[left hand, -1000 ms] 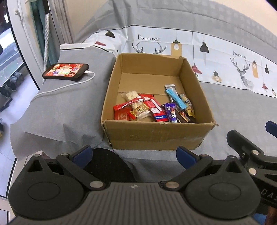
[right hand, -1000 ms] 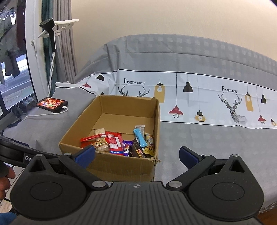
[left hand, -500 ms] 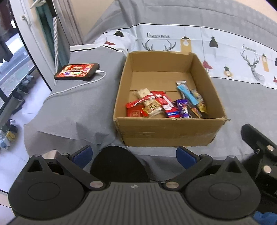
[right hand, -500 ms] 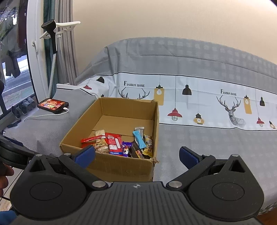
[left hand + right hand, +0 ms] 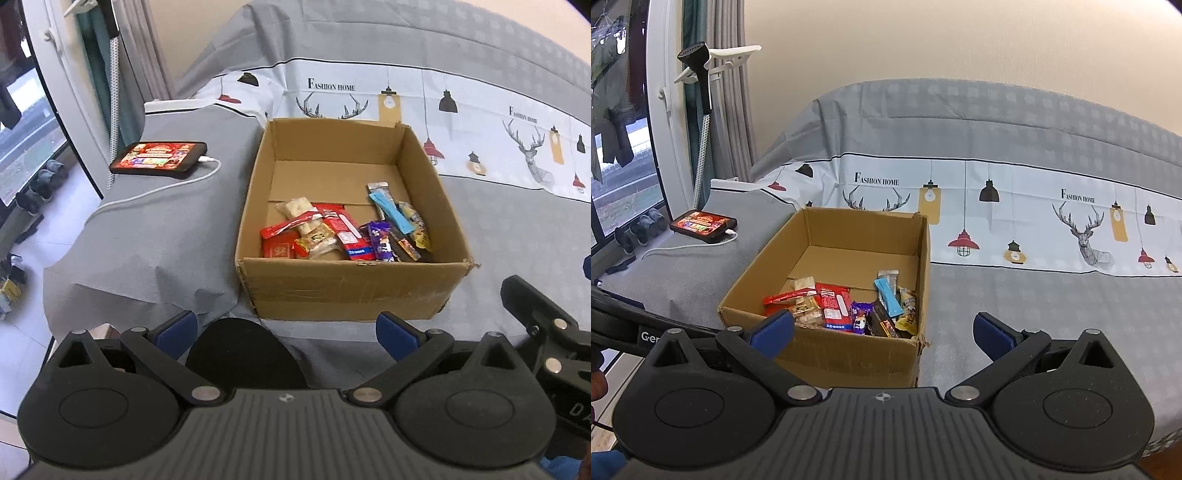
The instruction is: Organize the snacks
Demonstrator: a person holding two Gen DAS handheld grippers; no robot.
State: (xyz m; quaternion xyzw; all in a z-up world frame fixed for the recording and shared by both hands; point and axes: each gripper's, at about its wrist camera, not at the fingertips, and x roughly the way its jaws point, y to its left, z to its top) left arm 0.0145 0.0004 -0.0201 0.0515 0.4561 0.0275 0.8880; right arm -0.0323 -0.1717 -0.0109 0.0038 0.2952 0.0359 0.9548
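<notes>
An open cardboard box [image 5: 354,288] stands on a grey bed cover and also shows in the right wrist view [image 5: 849,354]. Several snack packets [image 5: 343,232] lie along its near side: red, beige, purple, black, blue and yellow wrappers, also seen in the right wrist view [image 5: 846,306]. My left gripper [image 5: 286,330] is open and empty, held in front of the box's near wall. My right gripper [image 5: 882,330] is open and empty, in front of the box's right corner. The right gripper's body shows at the left wrist view's right edge [image 5: 543,332].
A phone [image 5: 159,157] with a lit screen lies left of the box, on a white charging cable [image 5: 155,190]. A dark round object [image 5: 240,350] sits below the bed's near edge. The bed edge drops to the floor at left. A garment steamer [image 5: 701,110] stands by the window.
Both grippers have drawn back and up from the box, so it looks smaller and farther. The left view has shifted left. Jaws stay open; snacks have not moved.
</notes>
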